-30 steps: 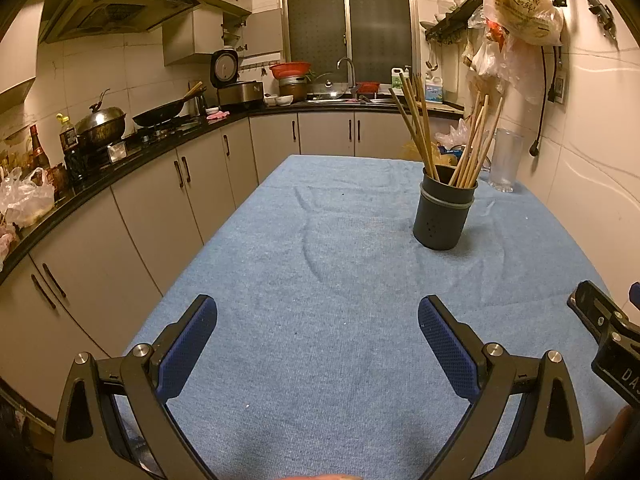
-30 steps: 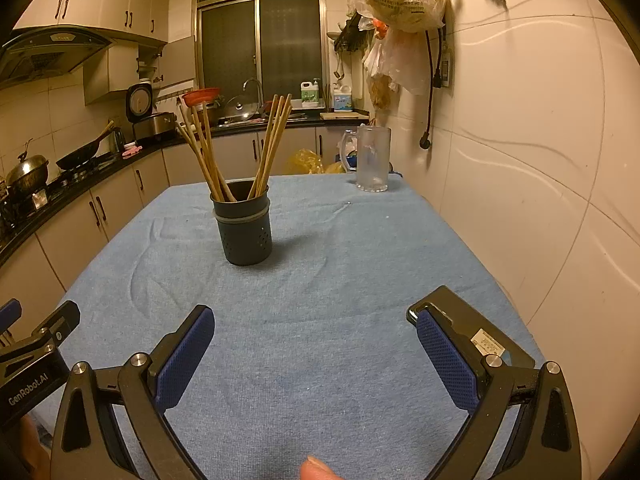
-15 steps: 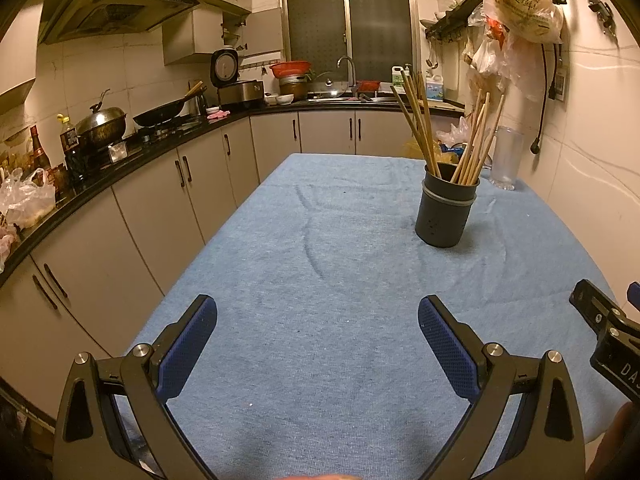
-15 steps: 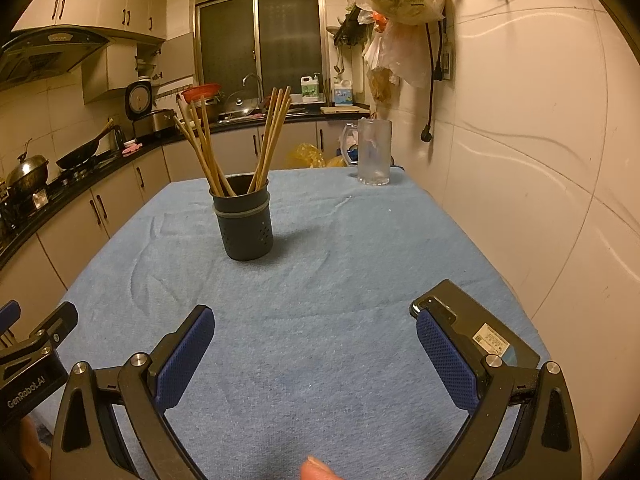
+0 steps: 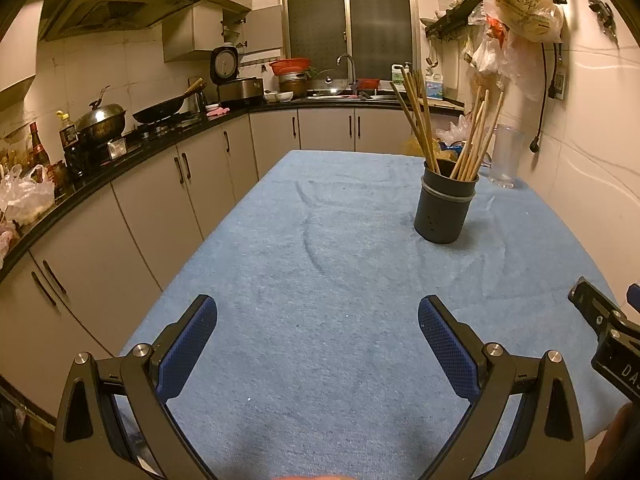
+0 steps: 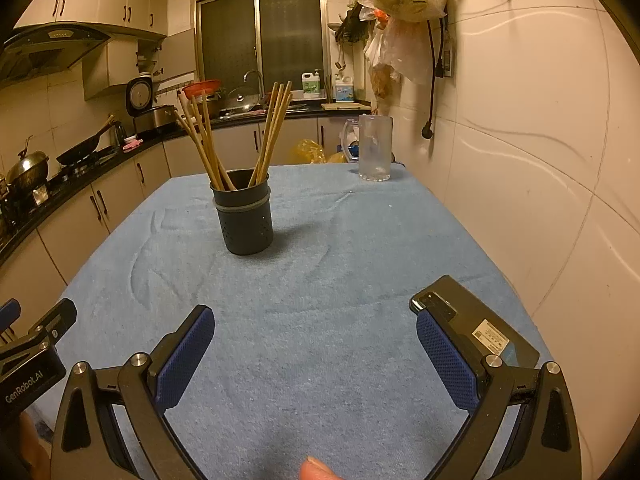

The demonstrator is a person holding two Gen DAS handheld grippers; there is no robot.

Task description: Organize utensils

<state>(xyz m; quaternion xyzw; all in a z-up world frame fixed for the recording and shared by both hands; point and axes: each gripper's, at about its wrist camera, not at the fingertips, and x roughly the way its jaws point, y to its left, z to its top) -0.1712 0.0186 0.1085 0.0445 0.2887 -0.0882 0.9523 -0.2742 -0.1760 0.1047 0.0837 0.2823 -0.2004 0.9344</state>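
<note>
Chopsticks (image 6: 240, 136) stand in two splayed bundles inside a dark cylindrical holder (image 6: 246, 216), one bundle leaning toward 11 o'clock, the other toward 1 o'clock. The holder sits upright on the blue cloth (image 6: 340, 280) that covers the desk, in the far half of the surface. In the right wrist view it lies at about 11 o'clock from the right tool (image 6: 316, 344); in the left wrist view the same holder (image 5: 444, 208) with its chopsticks (image 5: 448, 128) lies at about 1 o'clock from the left tool (image 5: 318, 340).

Left tool: fingers spread wide, blue pads (image 5: 188, 344) facing each other across bare cloth, nothing between them. Right tool: likewise wide apart and holding nothing.

A frosted glass mug (image 6: 374, 148) stands at the far right corner of the desk, well apart from the holder; in the left wrist view it (image 5: 506, 156) shows partly behind the chopsticks.

Only the right wrist view shows a dark phone (image 6: 476, 328) lying flat on the cloth at 3 o'clock, just behind the right finger, and a fingertip (image 6: 316, 470) at the bottom edge. Only the left wrist view shows the full stove counter at 9 o'clock, with a lidded pot (image 5: 102, 120) and a wok (image 5: 164, 108). Each view catches the other tool's body at its outer edge.
</note>
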